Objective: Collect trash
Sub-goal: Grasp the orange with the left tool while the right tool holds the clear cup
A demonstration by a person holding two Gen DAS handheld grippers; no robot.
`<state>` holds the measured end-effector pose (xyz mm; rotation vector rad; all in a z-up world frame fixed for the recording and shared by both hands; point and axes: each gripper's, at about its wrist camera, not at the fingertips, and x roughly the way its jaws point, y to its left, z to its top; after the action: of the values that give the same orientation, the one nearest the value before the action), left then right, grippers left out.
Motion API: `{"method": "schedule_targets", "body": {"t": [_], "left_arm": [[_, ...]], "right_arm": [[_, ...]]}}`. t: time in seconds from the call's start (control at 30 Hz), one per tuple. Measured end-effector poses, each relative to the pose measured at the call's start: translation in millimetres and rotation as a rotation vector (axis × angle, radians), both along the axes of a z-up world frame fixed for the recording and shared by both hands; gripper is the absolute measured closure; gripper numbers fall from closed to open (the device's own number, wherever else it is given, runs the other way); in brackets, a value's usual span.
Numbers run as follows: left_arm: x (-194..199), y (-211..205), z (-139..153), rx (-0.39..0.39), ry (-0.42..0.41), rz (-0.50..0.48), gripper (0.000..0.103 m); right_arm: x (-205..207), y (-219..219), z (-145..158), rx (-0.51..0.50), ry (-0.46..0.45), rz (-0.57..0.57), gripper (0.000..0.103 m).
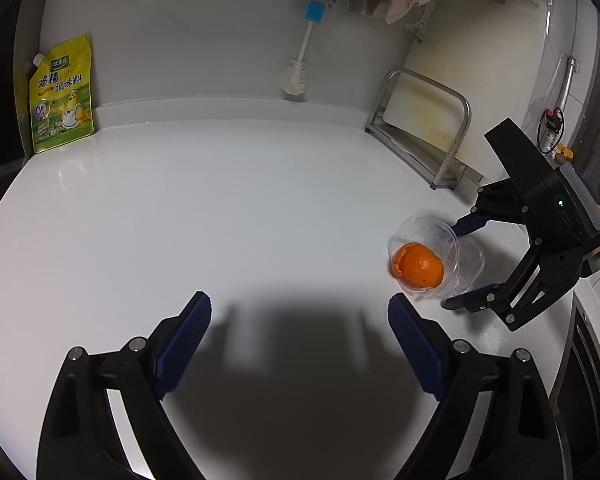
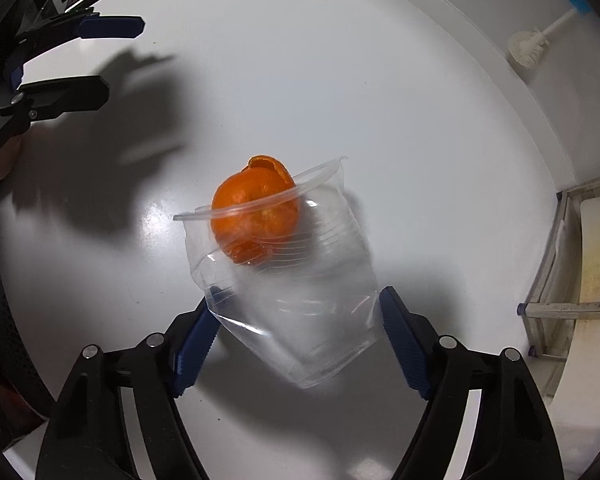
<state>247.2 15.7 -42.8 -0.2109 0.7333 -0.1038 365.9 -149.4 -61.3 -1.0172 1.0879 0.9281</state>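
1. The right hand-held gripper [image 2: 298, 334] grips a clear plastic cup [image 2: 300, 296].
2. Orange peel [image 2: 256, 208] sits in the cup's mouth, over the white bench [image 2: 340, 80].
3. The left hand-held gripper [image 1: 299, 330] is spread wide, holding nothing.

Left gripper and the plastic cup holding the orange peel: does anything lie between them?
No. In the left wrist view, only bare white countertop and shadow separate the open left gripper from the plastic cup with the orange peel.
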Motion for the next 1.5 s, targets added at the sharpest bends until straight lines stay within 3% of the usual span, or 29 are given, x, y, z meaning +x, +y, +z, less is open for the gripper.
{"method": "schedule_targets", "body": {"t": [0.03,0.07,0.1,0.53,0.7,0.8,1.03,1.2,1.5], "left_arm": [[-0.2,0.3,0.1,-0.003,0.001,0.000,0.015],[-0.3,0.3,-0.1,-0.005,0.001,0.001,0.015],[-0.6,0.3,-0.1,-0.007,0.000,0.002,0.015],[-7.5,6.5,4.5,-0.053,-0.035,0.014,0.015],[-24.3,11.6,10.4,-0.038,-0.042,-0.014,0.015],[-39.8,23.4,14.6,-0.015,-0.053,-0.007,0.015],[-66.7,49.5,14.9,0.018,-0.035,-0.005,0.015],[-76.6,59.2,12.3,0.011,-0.024,0.000,0.015],[-81.2,57.2,13.4,0.012,-0.017,-0.029,0.015]], "right_arm": [[-0.1,0.3,0.2,-0.008,-0.004,-0.008,0.028],[-1.1,0.6,0.5,-0.014,-0.012,-0.012,0.041],[-4.8,1.2,2.3,-0.016,-0.015,-0.012,0.042],[-62.1,29.0,22.5,-0.315,-0.366,0.095,0.045],[-95.5,42.9,25.2,-0.413,-0.457,0.159,0.045],[-108.6,50.6,27.8,-0.421,-0.459,0.162,0.045],[-124.4,56.9,33.4,-0.292,-0.412,0.018,0.045],[-155.6,45.5,39.3,-0.040,-0.327,-0.215,0.045],[-210.9,19.4,40.3,0.307,-0.292,-0.571,0.045]]}}
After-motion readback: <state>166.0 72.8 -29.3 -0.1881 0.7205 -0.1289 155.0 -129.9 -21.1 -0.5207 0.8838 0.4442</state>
